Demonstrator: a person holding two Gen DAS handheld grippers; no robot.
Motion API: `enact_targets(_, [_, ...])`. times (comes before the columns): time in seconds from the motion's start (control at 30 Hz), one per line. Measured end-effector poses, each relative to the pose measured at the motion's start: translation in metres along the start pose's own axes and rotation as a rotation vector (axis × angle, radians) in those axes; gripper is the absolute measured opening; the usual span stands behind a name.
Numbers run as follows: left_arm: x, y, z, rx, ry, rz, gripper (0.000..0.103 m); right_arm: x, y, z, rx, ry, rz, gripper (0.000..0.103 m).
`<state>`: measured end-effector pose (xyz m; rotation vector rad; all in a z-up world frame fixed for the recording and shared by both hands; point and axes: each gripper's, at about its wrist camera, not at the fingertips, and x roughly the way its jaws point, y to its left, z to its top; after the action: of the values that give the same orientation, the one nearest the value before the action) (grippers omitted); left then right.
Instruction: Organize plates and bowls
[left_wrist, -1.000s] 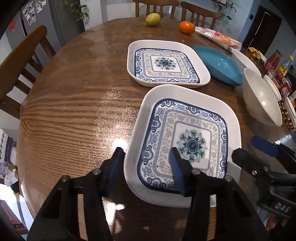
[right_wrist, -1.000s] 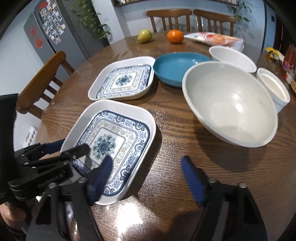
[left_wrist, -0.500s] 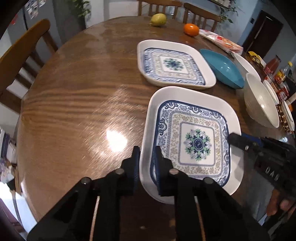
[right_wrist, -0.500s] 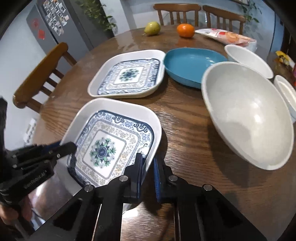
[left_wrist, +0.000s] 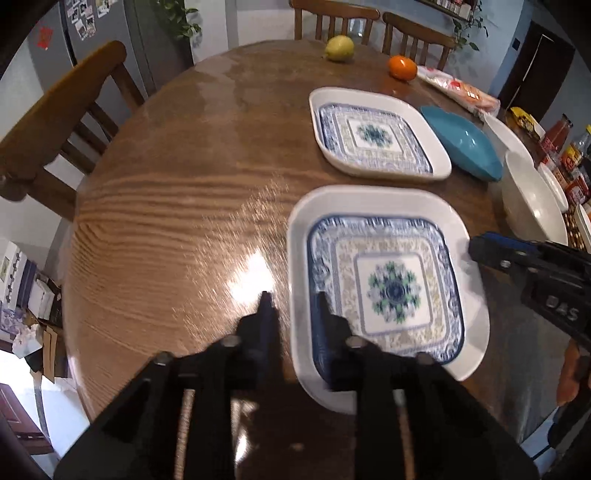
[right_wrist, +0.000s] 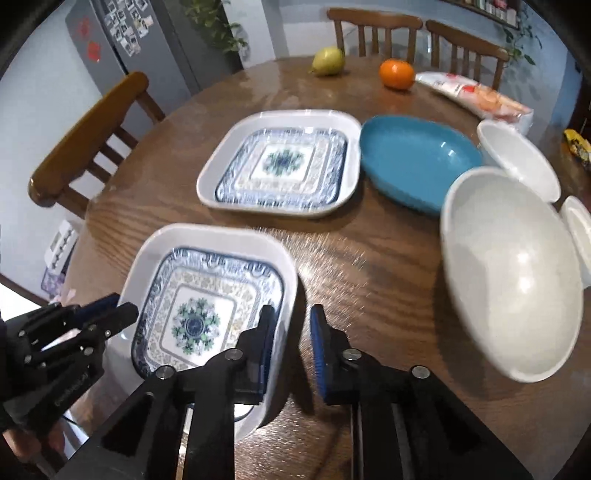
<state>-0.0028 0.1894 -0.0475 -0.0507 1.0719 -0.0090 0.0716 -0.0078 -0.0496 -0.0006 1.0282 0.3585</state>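
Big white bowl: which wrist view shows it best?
The right wrist view. There the big white bowl fills the right side, with its full rim and inside visible. In the left wrist view the big white bowl is squeezed against the right edge, seen side-on and small, with its inside only partly visible.

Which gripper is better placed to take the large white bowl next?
Right. The large white bowl sits just beside the right gripper; the left gripper is across the near plate. Both have just been opening, with that plate's rim between the jaws.
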Motion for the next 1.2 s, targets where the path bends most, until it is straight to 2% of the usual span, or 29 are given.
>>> enact_targets(0.03, [-0.001,0.002,0.004,-0.005,-0.008,-0.001,0.041,-0.006,-0.003,0.003,0.005,-0.017,0.003,0.031])
enact_targets(0.07, [-0.002,0.004,0.011,-0.012,-0.019,-0.001,0.045,-0.011,-0.008,0.007,0.018,-0.032,0.011,0.037])
enact_targets(0.2, [-0.002,0.004,0.041,-0.017,-0.045,-0.025,0.046,-0.023,-0.027,0.032,0.095,-0.057,0.045,0.038])
enact_targets(0.27, [0.002,-0.001,0.060,0.000,-0.061,-0.029,0.049,-0.020,-0.031,0.044,0.121,-0.048,0.061,0.038])
enact_targets(0.4, [0.021,-0.006,0.087,-0.003,-0.036,-0.068,0.050,0.003,-0.037,0.070,0.138,0.023,0.051,0.038])
enact_targets(0.53, [0.039,-0.008,0.104,-0.006,-0.016,-0.064,0.050,0.030,-0.041,0.085,0.178,0.097,0.064,0.038])
enact_targets(0.67, [0.055,-0.009,0.113,-0.004,0.014,-0.063,0.049,0.048,-0.042,0.094,0.197,0.129,-0.002,0.038])
enact_targets(0.8, [0.069,-0.008,0.117,-0.010,0.046,-0.069,0.048,0.064,-0.041,0.103,0.192,0.169,-0.023,0.038])
enact_targets(0.9, [0.074,-0.011,0.120,-0.002,0.055,-0.074,0.039,0.072,-0.038,0.106,0.181,0.189,-0.037,0.037])
enact_targets(0.93, [0.074,-0.011,0.121,0.004,0.053,-0.077,0.032,0.073,-0.035,0.108,0.165,0.187,-0.048,0.037])
enact_targets(0.97, [0.075,-0.011,0.122,0.006,0.057,-0.089,0.022,0.074,-0.032,0.109,0.151,0.191,-0.053,0.031])
enact_targets(1.03, [0.076,-0.012,0.124,0.005,0.063,-0.101,0.011,0.076,-0.027,0.110,0.117,0.202,-0.072,0.022])
enact_targets(1.2, [0.075,-0.012,0.123,0.001,0.050,-0.085,0.011,0.073,-0.023,0.109,0.082,0.194,-0.099,0.011])
